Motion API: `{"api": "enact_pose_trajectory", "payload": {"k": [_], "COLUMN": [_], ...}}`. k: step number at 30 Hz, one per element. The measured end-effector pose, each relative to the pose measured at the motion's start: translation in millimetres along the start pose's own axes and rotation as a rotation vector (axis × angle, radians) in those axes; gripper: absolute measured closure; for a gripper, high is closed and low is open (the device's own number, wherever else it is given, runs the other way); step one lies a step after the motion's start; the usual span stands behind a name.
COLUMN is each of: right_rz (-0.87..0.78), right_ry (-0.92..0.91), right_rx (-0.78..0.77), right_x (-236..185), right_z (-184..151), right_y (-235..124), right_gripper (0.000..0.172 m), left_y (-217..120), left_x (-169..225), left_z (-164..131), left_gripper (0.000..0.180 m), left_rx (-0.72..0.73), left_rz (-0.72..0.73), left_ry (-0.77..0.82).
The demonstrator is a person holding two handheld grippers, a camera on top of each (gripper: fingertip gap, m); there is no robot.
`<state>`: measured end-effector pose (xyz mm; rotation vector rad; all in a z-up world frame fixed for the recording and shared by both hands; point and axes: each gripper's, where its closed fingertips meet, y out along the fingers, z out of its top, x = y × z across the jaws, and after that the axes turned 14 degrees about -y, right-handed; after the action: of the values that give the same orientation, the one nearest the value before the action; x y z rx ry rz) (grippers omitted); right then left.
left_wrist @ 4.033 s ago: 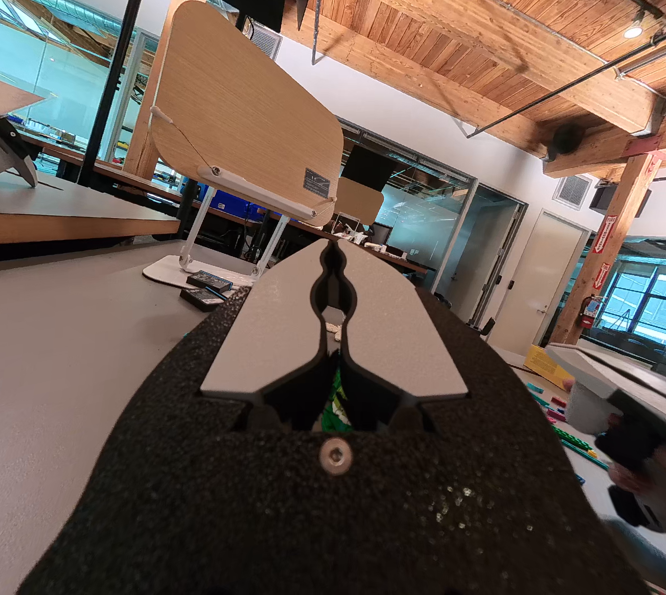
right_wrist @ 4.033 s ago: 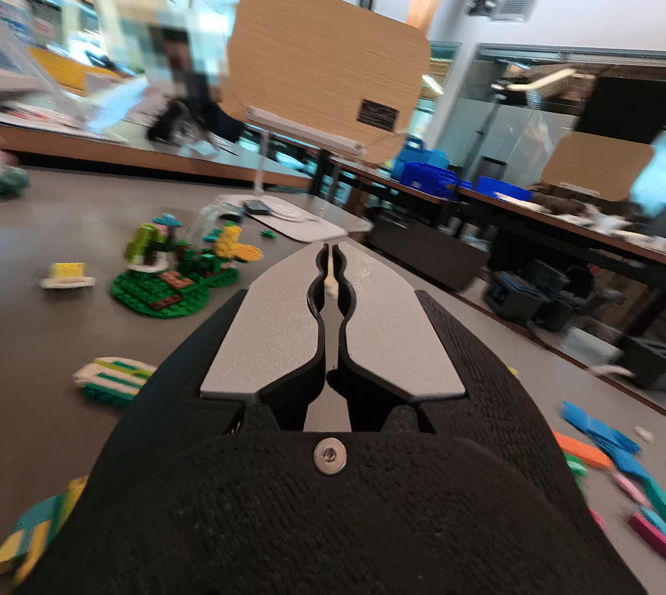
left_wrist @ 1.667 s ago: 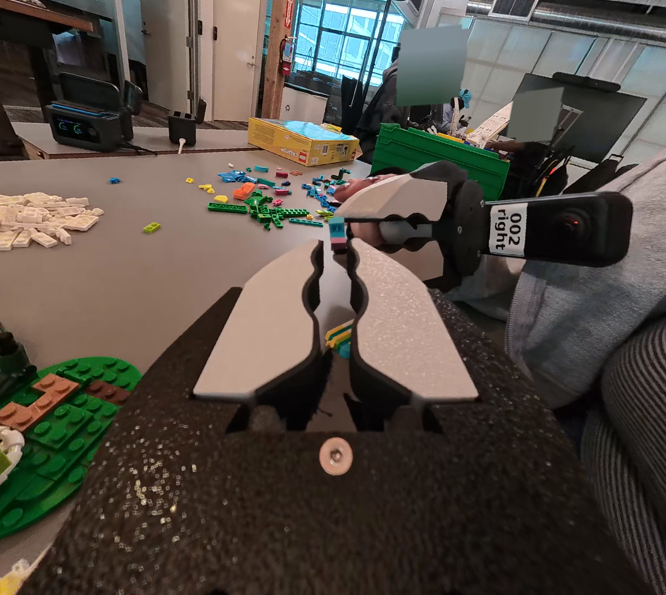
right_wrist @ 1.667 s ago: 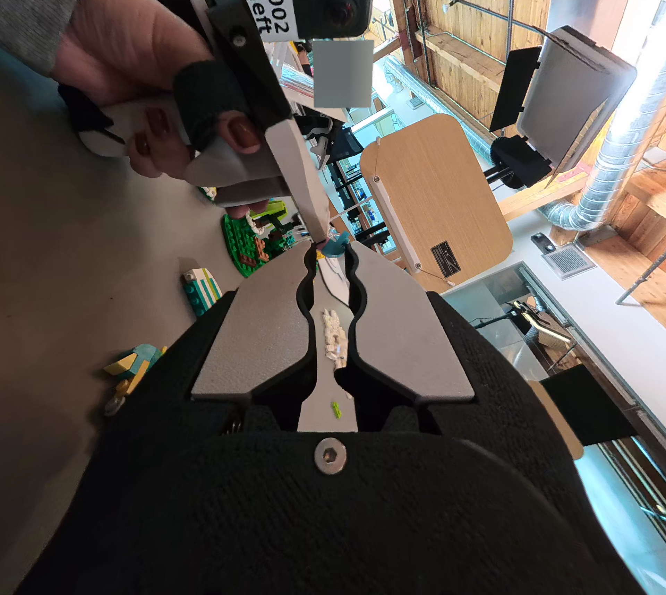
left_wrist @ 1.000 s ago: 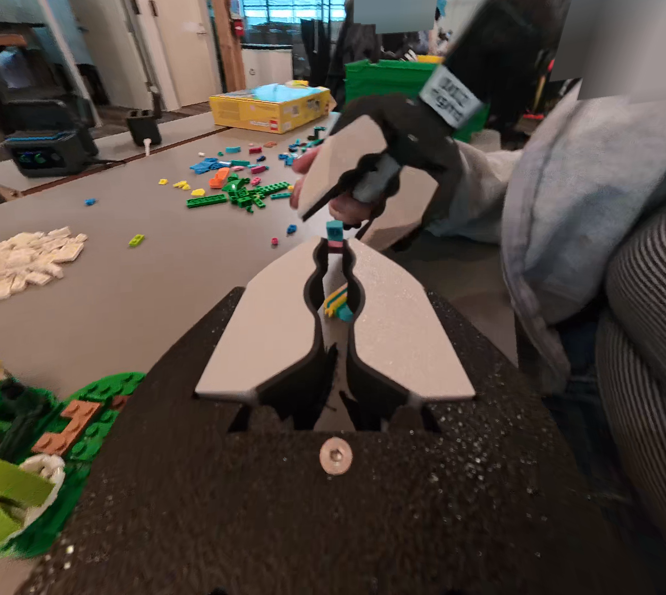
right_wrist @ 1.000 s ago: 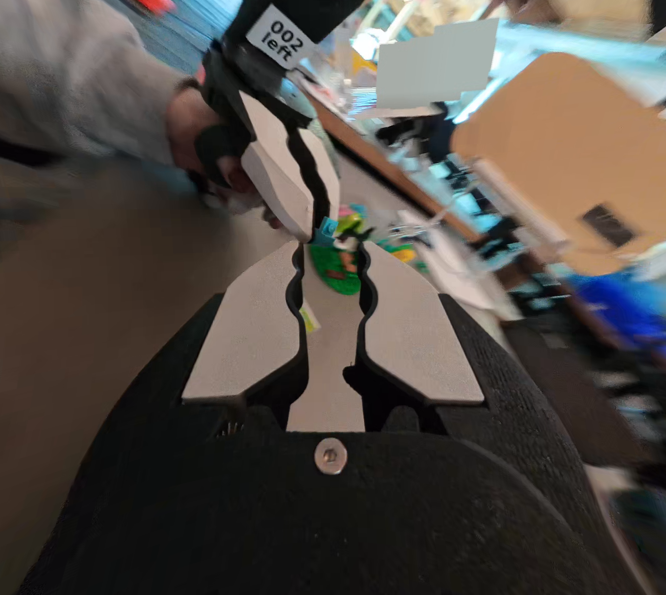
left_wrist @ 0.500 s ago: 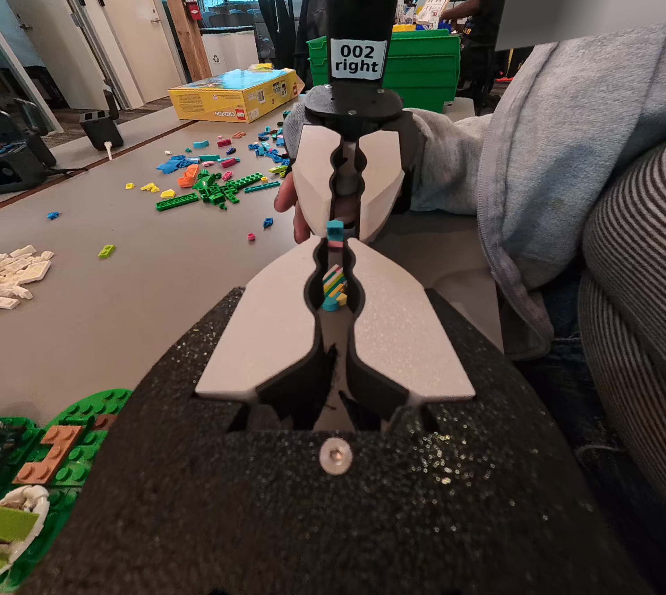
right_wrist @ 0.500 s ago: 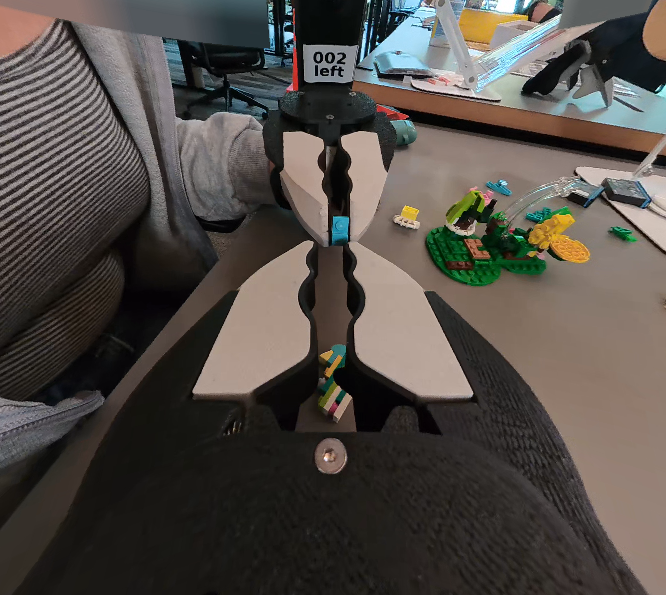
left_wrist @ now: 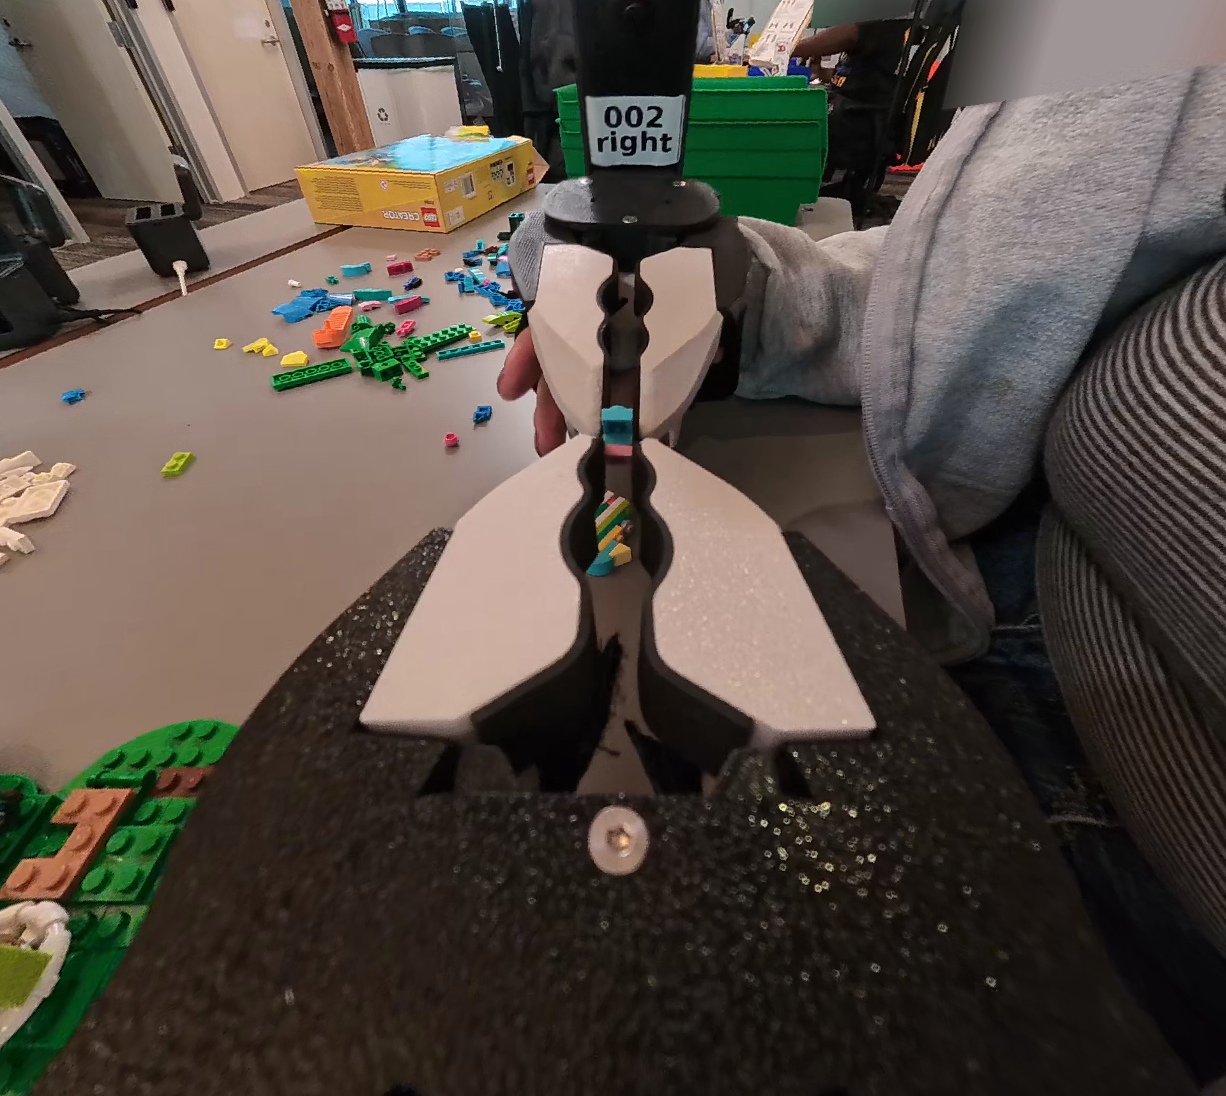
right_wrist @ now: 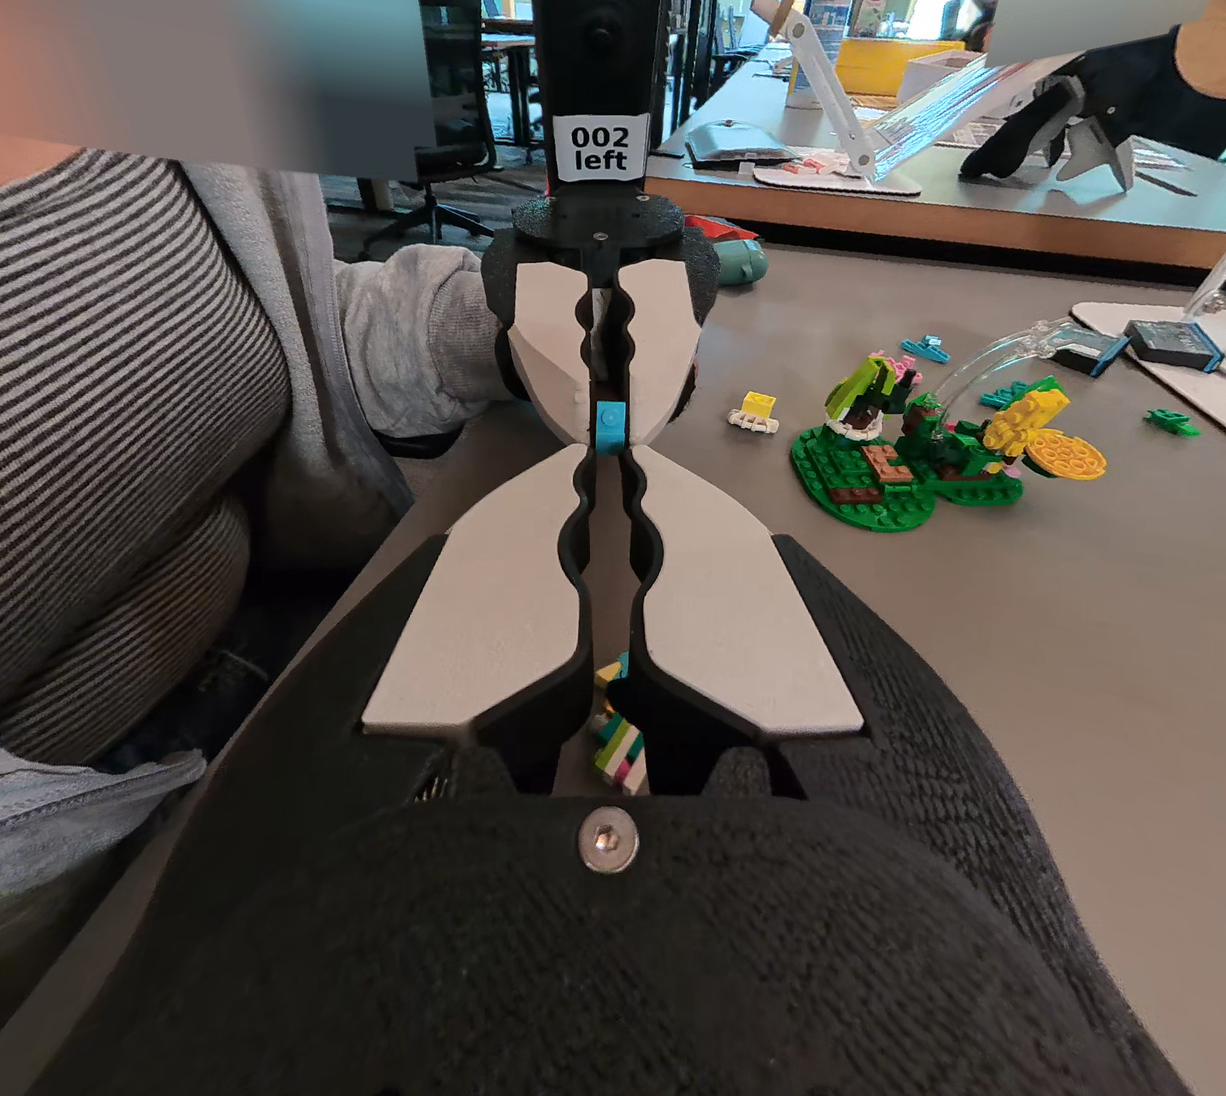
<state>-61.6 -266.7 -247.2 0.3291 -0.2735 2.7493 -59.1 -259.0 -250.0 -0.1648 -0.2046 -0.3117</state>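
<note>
Right now the two tongs meet tip to tip, in the air over the counter's edge nearest the person holding them. The left tongs are clamped on a tiny blue-and-pink piece, gripping its pink end. The right tongs come in from the opposite side and are closed on the blue end, pads against its flat sides. Both pairs are nearly together, with only the piece between them.

With so small a thing shared between two tips, I'd say the hold needs both tools kept in one straight line, each squeezing squarely on flat faces. Any twist of a wrist could lever the piece out sideways.

Counting what I can see:
- There are two tongs and one held piece.
- One small striped build lies on the counter right beneath the tips.
- One green model stands towards the counter's middle.
- One yellow brick on a white bit sits just beside the model.
- One yellow box sits at the far edge.
- A scatter of loose bricks lies in front of the box, too many to count.
- A heap of white pieces lies at the side edge
</note>
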Motion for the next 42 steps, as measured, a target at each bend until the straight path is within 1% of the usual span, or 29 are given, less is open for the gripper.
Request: {"api": "enact_pose_trajectory", "payload": {"k": [6,11,14,20,23,30,36,42], "right_rz": [0.020,0.016,0.025,0.027,0.022,-0.012,-0.026,-0.018], "right_ry": [0.029,0.030,0.039,0.038,0.037,0.003,0.025,0.027], "right_rx": [0.018,0.035,0.061,0.042,0.037,0.031,0.088,0.096], "right_x": [-2,-1,-3,-3,-2,1,6,4], "right_z": [1,3,7,3,2,4,12,12], "right_y": [0,0,0,2,1,1,-4,-2], "right_gripper": [0.165,0.157,0.158,0.160,0.165,0.166,0.166,0.166], "left_y": [0,1,2,1,1,0,-1,-1], "left_x": [1,1,1,1,1,-1,-6,0], "left_z": [-1,-2,-4,-3,-3,-1,1,3], "left_gripper": [0.173,0.173,0.173,0.173,0.173,0.173,0.174,0.172], "left_rx": [-0.003,-0.012,-0.025,-0.021,-0.026,-0.006,0.009,0.025], "left_rz": [-0.005,-0.006,-0.008,-0.014,-0.017,-0.008,0.014,-0.022], "left_ry": [-0.001,-0.003,0.007,-0.006,-0.011,-0.032,-0.063,-0.073]}}
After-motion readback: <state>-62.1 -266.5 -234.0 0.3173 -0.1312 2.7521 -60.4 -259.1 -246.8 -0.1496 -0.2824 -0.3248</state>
